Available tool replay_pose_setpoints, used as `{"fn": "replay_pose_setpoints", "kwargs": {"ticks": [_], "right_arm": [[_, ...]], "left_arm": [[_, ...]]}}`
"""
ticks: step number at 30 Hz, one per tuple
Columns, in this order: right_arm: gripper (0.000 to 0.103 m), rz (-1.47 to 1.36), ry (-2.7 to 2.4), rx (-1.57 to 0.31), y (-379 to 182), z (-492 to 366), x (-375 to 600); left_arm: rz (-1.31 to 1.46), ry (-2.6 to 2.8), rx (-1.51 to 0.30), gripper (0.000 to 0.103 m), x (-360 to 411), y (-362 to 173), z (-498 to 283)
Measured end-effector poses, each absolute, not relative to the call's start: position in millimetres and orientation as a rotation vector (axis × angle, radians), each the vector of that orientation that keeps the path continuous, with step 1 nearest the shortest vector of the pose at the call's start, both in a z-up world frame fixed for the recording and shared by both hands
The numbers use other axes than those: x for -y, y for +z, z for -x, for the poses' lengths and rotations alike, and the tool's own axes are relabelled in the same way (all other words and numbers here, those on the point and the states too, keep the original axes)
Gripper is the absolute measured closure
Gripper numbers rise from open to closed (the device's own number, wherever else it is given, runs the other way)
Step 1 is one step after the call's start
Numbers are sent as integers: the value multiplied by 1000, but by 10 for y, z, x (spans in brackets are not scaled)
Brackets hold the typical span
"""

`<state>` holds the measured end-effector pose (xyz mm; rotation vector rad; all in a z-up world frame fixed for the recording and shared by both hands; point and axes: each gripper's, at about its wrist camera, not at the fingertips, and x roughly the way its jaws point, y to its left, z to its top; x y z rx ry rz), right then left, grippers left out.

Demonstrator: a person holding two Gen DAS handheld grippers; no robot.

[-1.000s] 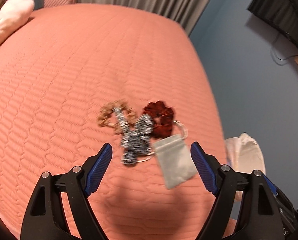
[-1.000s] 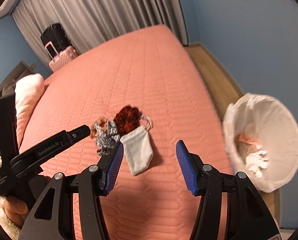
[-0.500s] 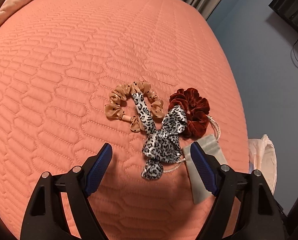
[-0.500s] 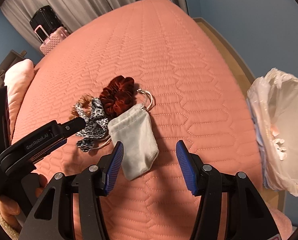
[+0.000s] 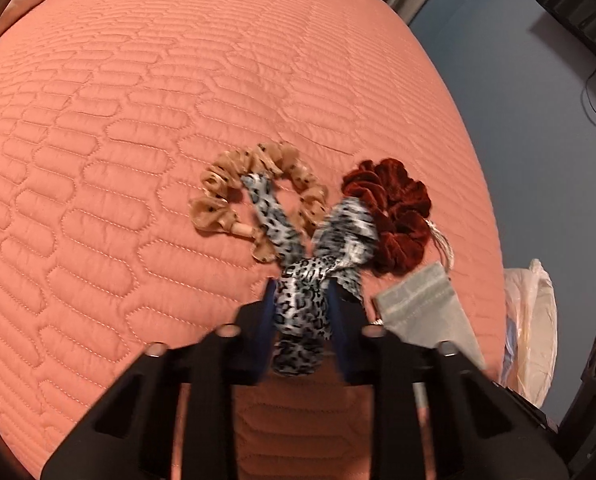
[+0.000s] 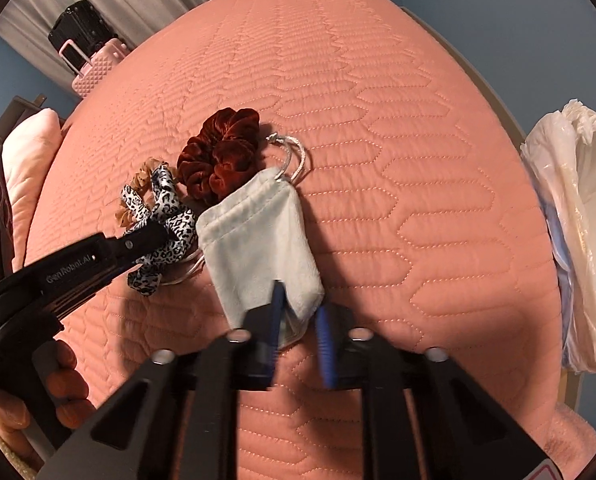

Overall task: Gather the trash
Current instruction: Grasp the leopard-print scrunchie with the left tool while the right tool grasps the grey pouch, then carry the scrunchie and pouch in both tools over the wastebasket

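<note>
1. Leopard-print scrunchie point(image 5: 300, 308): soft satin-looking fabric in a grey and black print, knotted into a bow with loose tails. Lies on the bed point(image 5: 137, 120), its near end between the pads of the left claw point(image 5: 300, 320), whose jaws are closing on it. Judged light, limp and a little slippery; best taken at the bunched knot, since a tail may slide out.
2. Grey pouch point(image 6: 257, 240): pale plush drawstring bag, flat, with a silver cord point(image 6: 293, 156) at the far end. Its near bottom corner sits between the pads of the right claw point(image 6: 300, 340), whose jaws are closing on it. Judged light and floppy; it should hang from that corner.
3. Tan dotted scrunchie point(image 5: 253, 196): beyond the left claw, under a leopard tail; may drag along.
4. Rust velvet scrunchie point(image 6: 221, 156): beyond the right claw, touching the pouch mouth.
5. Lined bin point(image 6: 578, 240): well right of the right claw.
</note>
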<state>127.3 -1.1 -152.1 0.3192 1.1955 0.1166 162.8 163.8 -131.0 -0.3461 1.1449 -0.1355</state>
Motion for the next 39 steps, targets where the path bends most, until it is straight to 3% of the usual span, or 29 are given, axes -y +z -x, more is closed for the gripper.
{"fn": "replay_pose_setpoints", "kwargs": {"ticks": [3,13,25,39], "right_arm": [[98,-326,121,-1175,-1443,-1246,23],[99,-353,131,-1010,-711,-1075,239],[99,-401,101,-773,286,-619,845],[99,-450,-39,-627,778,-96,1770]], "left_arm": [[327,-159,-1121,91,-1594,-1206,-1581],[305,-242,-1013,92,-1409,-603,-1409],[222,-416,-871,92,-635,172,-1109],[119,-563,-800,92,251,637,-834]]}}
